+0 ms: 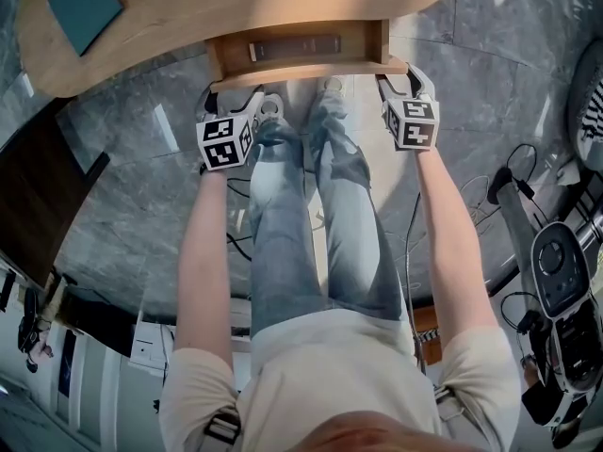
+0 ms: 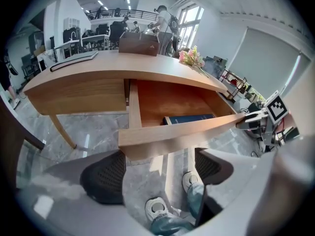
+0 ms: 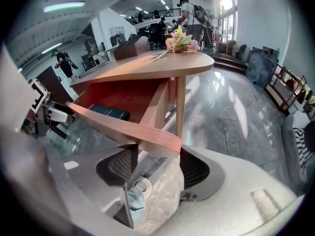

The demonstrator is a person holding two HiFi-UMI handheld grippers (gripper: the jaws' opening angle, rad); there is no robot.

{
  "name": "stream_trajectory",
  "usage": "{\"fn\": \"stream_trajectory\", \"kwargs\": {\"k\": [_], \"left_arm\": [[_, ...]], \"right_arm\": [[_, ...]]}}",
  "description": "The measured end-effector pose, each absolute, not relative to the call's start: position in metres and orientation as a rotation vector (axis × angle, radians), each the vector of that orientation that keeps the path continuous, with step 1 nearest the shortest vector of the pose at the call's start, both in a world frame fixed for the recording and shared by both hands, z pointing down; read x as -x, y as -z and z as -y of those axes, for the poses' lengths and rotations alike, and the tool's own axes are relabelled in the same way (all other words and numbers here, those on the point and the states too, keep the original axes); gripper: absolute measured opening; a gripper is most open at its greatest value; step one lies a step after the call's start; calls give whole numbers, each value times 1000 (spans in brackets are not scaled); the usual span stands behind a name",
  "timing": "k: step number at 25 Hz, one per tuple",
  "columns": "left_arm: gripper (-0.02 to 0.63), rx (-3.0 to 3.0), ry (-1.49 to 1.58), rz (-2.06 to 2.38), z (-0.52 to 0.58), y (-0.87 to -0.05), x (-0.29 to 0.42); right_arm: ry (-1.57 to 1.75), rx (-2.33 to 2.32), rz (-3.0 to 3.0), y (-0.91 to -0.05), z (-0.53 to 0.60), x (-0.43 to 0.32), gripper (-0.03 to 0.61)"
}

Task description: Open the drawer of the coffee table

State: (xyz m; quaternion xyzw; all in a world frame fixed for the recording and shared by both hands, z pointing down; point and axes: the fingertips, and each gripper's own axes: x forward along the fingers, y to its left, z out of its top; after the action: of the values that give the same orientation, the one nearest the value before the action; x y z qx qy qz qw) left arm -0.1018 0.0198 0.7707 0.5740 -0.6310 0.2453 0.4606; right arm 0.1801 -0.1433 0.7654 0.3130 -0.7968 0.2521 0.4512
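The coffee table [image 1: 236, 8] has its wooden drawer [image 1: 301, 66] pulled out toward me, with a dark blue book [image 1: 294, 45] lying inside. My left gripper [image 1: 236, 92] is at the drawer front's left corner and my right gripper [image 1: 402, 75] at its right corner. In the left gripper view the drawer front [image 2: 182, 132] crosses just above the spread jaws of the left gripper [image 2: 160, 163]. In the right gripper view the panel's end [image 3: 157, 139] lies over the tips of the right gripper [image 3: 158, 161]. Both pairs of jaws stand wide, and no pad visibly presses on the wood.
My legs and white shoes [image 1: 273, 111] stand on the marble floor right under the drawer. A teal book [image 1: 83, 3] and flowers [image 2: 191, 58] lie on the tabletop. A table leg [image 3: 180, 107] stands by the drawer's right side. Dark furniture [image 1: 38, 196] is at left, cabled equipment [image 1: 561, 281] at right.
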Motion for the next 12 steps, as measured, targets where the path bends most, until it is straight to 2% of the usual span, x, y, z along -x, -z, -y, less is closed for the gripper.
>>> {"fn": "stream_trajectory", "kwargs": {"k": [12], "left_arm": [[446, -1384, -648, 1496, -60, -780, 81]], "right_arm": [[-661, -781, 1905, -776, 101, -203, 262]]}}
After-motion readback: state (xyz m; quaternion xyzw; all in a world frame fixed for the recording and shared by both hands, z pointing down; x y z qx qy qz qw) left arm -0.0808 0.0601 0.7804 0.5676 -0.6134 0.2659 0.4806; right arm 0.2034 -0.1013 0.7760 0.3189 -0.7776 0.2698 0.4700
